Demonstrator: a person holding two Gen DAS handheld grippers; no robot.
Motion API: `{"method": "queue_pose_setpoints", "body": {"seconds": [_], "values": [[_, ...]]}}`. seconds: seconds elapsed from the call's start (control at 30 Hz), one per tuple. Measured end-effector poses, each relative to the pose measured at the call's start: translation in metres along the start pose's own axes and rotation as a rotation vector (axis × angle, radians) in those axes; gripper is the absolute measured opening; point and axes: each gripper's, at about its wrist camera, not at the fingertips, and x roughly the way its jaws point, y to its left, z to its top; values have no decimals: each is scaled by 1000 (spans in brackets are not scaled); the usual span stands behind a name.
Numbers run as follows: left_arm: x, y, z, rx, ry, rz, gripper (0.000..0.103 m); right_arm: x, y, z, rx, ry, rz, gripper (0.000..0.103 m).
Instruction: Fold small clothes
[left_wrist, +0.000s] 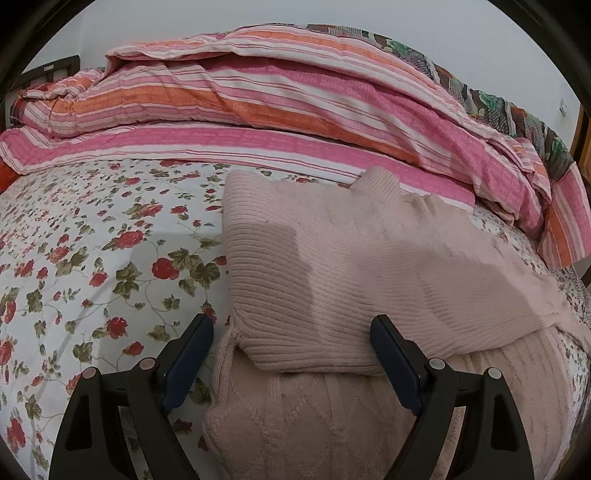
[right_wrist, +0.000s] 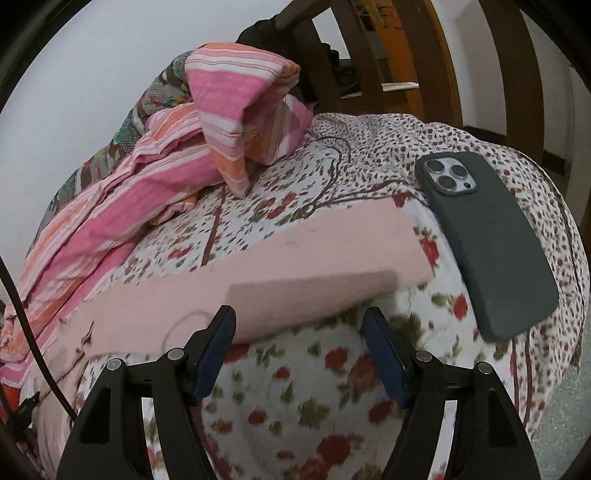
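Risk: your left gripper (left_wrist: 291, 363), spread, straddles the pink sweater (left_wrist: 332, 266) ungripped; your right gripper (right_wrist: 299, 349), released, could bump the phone (right_wrist: 487, 240).

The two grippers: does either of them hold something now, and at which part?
Nothing is held. The left gripper is open around the sweater's folded edge, pads not pressing; the right gripper is open above the sheet.

Left tool (left_wrist: 291, 354) gapes over folded pink sweater (left_wrist: 332, 266) on floral bedsheet (left_wrist: 92, 258).
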Motion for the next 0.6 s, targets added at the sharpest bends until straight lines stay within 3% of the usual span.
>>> {"method": "queue_pose_setpoints", "body": {"seconds": [0.13,0.2,0.23,0.27,0.33,0.6], "values": [[0,0,0,0,1,2,86,7,-1,9,-10,-13,-36,70],[0,0,0,0,1,3,87,10,0,14,-20,-18,-70,64],[0,0,0,0,1,3,87,11,3,17,-37,-24,-110,50],[0,0,0,0,1,2,87,12,6,19,-56,-22,-141,26],[0,0,0,-4,1,-4,86,14,12,25,-98,-12,-176,9],[-1,8,0,-33,-7,-48,87,-21,72,49,-206,-109,-175,6]]}}
